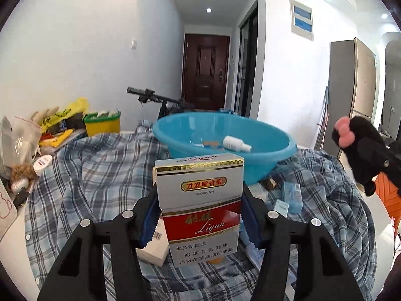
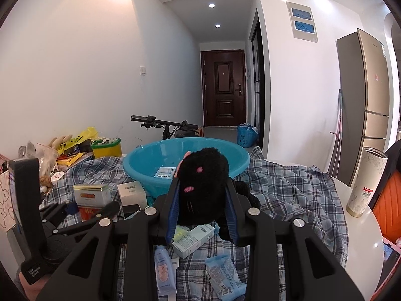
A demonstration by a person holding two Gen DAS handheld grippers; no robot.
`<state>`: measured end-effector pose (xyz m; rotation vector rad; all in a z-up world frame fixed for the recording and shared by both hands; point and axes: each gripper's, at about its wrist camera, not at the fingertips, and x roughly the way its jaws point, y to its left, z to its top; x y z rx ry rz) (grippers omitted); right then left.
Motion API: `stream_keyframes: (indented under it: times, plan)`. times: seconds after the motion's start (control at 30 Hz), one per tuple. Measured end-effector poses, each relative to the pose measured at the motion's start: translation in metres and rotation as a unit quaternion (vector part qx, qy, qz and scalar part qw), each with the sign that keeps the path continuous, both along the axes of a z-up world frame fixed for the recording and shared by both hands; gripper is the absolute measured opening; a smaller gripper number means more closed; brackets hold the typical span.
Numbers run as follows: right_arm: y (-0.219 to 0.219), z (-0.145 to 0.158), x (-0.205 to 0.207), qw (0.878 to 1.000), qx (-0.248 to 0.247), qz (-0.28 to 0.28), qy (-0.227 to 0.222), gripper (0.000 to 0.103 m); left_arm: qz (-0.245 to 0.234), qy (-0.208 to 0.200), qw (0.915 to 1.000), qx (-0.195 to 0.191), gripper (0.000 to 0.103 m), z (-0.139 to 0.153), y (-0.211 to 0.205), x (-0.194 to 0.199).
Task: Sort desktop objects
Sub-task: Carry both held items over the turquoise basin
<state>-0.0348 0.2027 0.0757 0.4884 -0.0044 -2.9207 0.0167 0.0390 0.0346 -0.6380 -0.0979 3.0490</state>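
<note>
A white and red cigarette pack [image 1: 199,205] stands upright between the blue pads of my left gripper [image 1: 199,195], which is shut on its sides above the plaid cloth [image 1: 95,175]. Just behind it sits a blue plastic basin [image 1: 263,160] holding a white bottle [image 1: 235,143] and small packets. My right gripper [image 2: 203,188] is shut on a black plush toy [image 2: 203,173] with pink paw pads, in front of the basin [image 2: 147,160]. In the left wrist view that toy [image 1: 356,138] hangs at the right. In the right wrist view the left gripper [image 2: 90,204] and the pack [image 2: 91,195] are at the left.
Small boxes [image 2: 131,192], a tube [image 2: 164,271] and blue packets [image 2: 224,276] lie on the cloth below my right gripper. A tall white cylinder [image 2: 366,180] stands at the table's right edge. A yellow tub [image 2: 105,148] and bags crowd the back left.
</note>
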Motion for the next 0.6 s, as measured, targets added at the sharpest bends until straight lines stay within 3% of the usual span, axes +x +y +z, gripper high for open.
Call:
stream_keyframes:
  times: [0.27,0.6]
  plan:
    - [-0.007,-0.004,0.001,1.000,-0.001,0.010,-0.006,0.032,0.005,0.103,0.9942,-0.031,0.060,0.040,0.007,0.033]
    - [-0.011,0.000,0.002,1.000,0.002,0.015,0.000,0.032,-0.006,0.118,0.9925,-0.032,0.060,0.053,0.013,0.038]
